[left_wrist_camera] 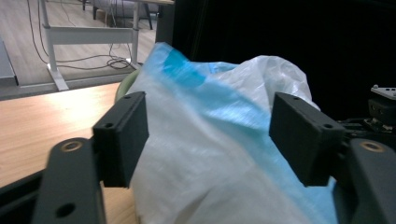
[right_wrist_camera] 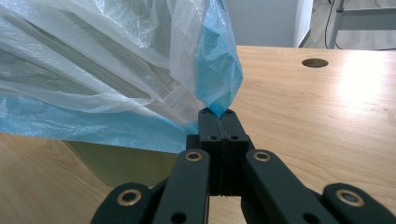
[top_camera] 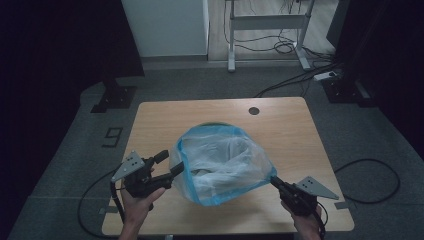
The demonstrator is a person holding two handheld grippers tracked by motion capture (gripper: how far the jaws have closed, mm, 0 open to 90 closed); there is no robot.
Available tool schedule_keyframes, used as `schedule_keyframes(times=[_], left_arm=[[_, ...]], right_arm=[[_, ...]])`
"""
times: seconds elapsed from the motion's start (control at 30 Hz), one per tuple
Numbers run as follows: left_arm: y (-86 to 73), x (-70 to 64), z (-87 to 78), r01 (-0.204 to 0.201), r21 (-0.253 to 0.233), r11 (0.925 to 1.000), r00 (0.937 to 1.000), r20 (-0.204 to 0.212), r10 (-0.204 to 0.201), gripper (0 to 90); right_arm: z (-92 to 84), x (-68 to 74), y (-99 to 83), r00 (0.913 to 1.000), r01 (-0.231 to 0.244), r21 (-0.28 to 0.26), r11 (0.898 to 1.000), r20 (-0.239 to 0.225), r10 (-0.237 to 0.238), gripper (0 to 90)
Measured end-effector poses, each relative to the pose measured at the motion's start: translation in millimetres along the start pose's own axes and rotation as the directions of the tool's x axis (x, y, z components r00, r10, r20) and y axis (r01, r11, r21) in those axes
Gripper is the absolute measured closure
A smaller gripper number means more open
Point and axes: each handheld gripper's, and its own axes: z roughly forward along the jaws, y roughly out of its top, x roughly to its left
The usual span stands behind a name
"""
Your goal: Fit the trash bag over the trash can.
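A clear plastic bag with a blue rim is spread over a pale green bin in the middle of the wooden table. My right gripper is at the bag's right corner, shut on the blue rim, which it pulls taut. In the right gripper view its jaws meet flat on the pinched plastic. My left gripper is at the bag's left side, open. In the left gripper view the bag bulges between its two pads, and neither pad presses on it.
A round cable hole lies at the table's far edge. Beyond the table are a white cabinet, a white desk frame and cables on the floor. A black stand foot is at the far left.
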Motion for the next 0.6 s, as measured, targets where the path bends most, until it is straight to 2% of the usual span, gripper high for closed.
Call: schedule_keyframes(times=[0.17,0.27,0.33,0.47,0.53,0.6], left_arm=[[7.3,-8.6,12.3,-0.012,0.061,0.9981,0.9996,-0.025,0.013,18.7],[6.8,-8.6,22.2,0.005,0.111,0.9938,0.9993,-0.038,0.0,19.9],[3.5,-8.4,26.8,0.01,0.139,0.9902,0.9983,-0.058,-0.002,29.8],[-3.3,-6.5,26.1,0.021,0.13,0.9914,0.9974,-0.072,-0.012,61.6],[-5.4,-3.3,22.0,0.038,0.113,0.9929,0.9984,-0.045,-0.033,76.9],[-6.4,-1.6,17.7,0.043,0.101,0.994,0.999,-0.02,-0.041,85.9]], right_arm=[[-0.4,0.0,-0.1,1.0,-0.001,-0.002,1.0,0.003,0.001,89.0],[-0.3,0.3,-0.2,1.0,-0.003,-0.006,1.0,0.003,0.003,89.0],[-0.6,0.5,-0.4,1.0,-0.003,-0.009,1.0,0.002,0.003,89.0],[-3.0,0.4,-1.1,1.0,-0.006,-0.014,1.0,-0.002,0.006,89.0],[-4.7,0.0,-1.4,1.0,-0.006,-0.016,1.0,-0.002,0.006,89.0],[-6.4,-0.5,-1.4,1.0,-0.008,-0.019,1.0,-0.003,0.008,89.0]])
